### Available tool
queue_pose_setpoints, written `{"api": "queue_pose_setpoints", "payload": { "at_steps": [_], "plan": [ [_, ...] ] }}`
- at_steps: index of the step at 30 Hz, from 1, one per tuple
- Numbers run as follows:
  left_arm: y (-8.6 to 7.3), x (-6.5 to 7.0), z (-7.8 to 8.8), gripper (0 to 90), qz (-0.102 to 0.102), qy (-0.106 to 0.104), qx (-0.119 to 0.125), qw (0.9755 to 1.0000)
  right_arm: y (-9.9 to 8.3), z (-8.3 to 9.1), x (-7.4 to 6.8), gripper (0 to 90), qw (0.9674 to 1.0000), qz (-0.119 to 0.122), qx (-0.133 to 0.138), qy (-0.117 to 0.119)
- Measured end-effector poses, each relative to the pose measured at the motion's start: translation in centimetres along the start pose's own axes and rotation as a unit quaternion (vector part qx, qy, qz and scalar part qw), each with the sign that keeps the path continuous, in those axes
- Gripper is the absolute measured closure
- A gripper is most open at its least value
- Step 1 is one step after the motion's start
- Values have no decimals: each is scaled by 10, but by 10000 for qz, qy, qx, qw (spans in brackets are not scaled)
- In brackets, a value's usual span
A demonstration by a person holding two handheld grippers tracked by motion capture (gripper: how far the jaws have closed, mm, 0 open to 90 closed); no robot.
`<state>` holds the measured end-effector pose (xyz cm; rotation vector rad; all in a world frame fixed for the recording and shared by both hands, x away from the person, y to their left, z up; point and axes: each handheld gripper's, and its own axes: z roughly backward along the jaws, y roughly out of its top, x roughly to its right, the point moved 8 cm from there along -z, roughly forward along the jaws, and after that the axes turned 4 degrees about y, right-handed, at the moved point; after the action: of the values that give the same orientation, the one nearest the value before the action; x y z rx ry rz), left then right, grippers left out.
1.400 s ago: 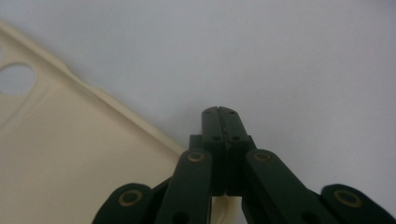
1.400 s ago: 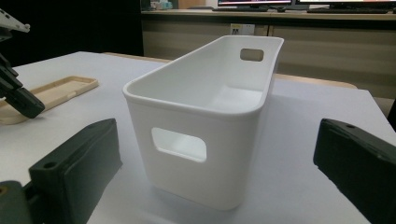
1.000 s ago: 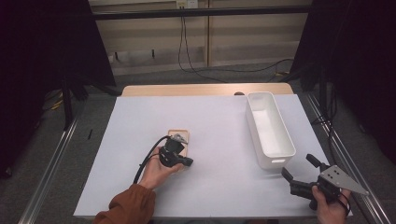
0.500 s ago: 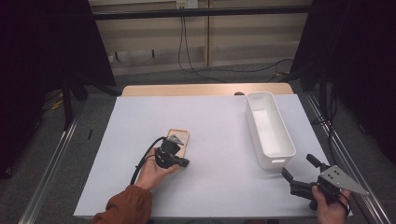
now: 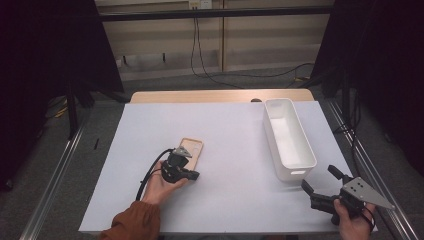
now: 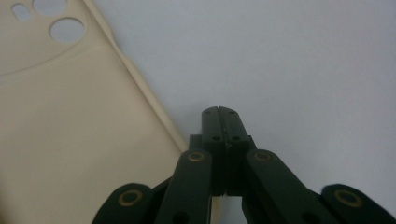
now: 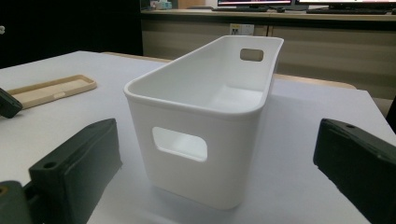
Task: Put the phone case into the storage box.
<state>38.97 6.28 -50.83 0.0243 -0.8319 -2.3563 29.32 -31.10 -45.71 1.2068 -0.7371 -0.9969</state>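
Phone case [image 6: 70, 135] edge beside closed, empty left gripper [image 6: 218, 112]; right gripper [image 7: 215, 154] wide open.

wide bare table [image 5: 235, 130] lies between the beige phone case [image 5: 190, 151] and the white bin [image 5: 288, 137]; the bin stands directly ahead of the right gripper [image 5: 325, 187].

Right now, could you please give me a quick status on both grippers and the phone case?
Left gripper shut, empty, beside the phone case. Right gripper open, facing the white bin. Case flat on the table, nothing blocking.
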Motion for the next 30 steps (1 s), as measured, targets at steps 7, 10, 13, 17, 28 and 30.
{"api": "queue_pose_setpoints", "payload": {
  "at_steps": [7,10,13,17,28,30],
  "plan": [
    [4,3,5,858,-29,-7,283,9996,0,-1,0,2,10000,5,2,16],
    [6,5,8,794,-51,-5,449,9990,0,-1,0,1,10000,1,3,18],
    [10,7,12,733,-107,-10,668,9977,0,-1,0,2,10000,6,3,24],
    [13,9,16,557,-123,51,846,9963,0,-1,-1,2,10000,2,4,22],
    [25,8,29,136,-154,233,1517,9880,0,-1,0,1,10000,-3,-1,19],
    [25,6,32,85,-149,270,1594,9867,0,-1,0,2,10000,-6,0,21]
  ]
}}
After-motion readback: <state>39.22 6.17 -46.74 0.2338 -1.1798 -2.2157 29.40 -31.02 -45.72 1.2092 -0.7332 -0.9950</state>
